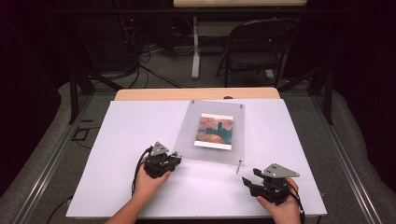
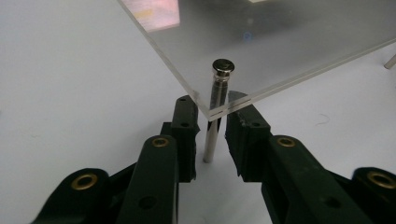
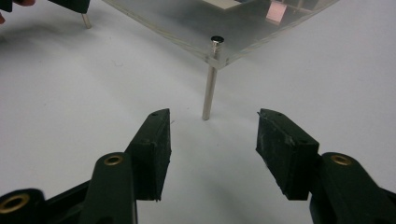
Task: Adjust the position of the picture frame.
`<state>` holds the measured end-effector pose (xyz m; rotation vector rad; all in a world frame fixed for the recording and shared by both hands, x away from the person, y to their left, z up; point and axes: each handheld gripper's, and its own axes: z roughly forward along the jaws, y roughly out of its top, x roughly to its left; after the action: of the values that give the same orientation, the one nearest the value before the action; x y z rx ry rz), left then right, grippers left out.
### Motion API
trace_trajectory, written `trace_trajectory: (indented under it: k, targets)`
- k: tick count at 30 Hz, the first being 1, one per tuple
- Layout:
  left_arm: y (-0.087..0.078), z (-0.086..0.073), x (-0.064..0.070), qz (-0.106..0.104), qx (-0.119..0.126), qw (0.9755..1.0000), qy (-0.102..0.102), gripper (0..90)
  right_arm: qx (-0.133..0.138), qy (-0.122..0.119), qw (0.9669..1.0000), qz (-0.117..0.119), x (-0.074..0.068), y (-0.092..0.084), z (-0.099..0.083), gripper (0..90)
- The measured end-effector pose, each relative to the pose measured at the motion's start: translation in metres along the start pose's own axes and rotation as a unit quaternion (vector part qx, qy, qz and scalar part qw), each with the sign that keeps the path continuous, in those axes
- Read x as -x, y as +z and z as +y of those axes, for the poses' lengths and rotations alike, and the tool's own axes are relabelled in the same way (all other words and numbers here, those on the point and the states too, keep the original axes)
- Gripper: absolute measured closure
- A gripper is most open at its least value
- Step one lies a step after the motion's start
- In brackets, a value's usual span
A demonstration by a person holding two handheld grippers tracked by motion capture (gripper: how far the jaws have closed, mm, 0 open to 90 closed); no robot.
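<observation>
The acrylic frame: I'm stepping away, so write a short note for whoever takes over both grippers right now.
Left gripper: jaws either side of the near-left post under the frame's corner, small gaps visible, not clamped.
Right gripper: open, short of the near-right post, touching nothing.
Frame: clear panel with a picture, standing on its posts on the white table.
Done: both grippers lined up on posts.
Left: likely grip the posts; the rest is unclear.

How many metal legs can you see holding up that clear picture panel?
2 plainly: one leg at the clear panel's near left corner, between the left gripper's jaws, and another leg at the near right corner, ahead of the open right gripper. Far-corner fittings may hide more.
</observation>
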<state>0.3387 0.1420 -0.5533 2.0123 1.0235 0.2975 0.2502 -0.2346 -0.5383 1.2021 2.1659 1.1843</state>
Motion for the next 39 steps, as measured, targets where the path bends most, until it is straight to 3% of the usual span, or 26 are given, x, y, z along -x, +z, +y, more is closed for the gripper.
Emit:
trace_trajectory:
  k: [6, 16, 22, 29, 39]
  targets:
    - [0.001, -0.001, 0.0, -0.003, 0.001, 1.0, 0.002, 84.5, 0.001, 0.002, 0.9999, -0.012, 0.001, 0.006, 0.004, 48.0]
    - [0.002, -0.002, -0.003, -0.018, 0.01, 0.9998, -0.006, 85.2, -0.019, 0.017, 0.9997, -0.005, 0.002, 0.023, 0.009, 57.2]
    - [0.002, -0.002, -0.004, -0.022, 0.01, 0.9997, -0.007, 85.1, -0.026, -0.002, 0.9997, 0.001, -0.002, 0.038, 0.015, 62.0]
    - [0.002, -0.002, -0.004, -0.021, 0.009, 0.9997, -0.007, 85.1, -0.026, 0.014, 0.9996, 0.003, -0.001, 0.05, 0.018, 68.0]
    - [0.002, -0.003, -0.005, -0.025, 0.011, 0.9996, -0.011, 85.0, -0.01, 0.023, 0.9997, 0.0, 0.002, 0.051, 0.015, 78.8]
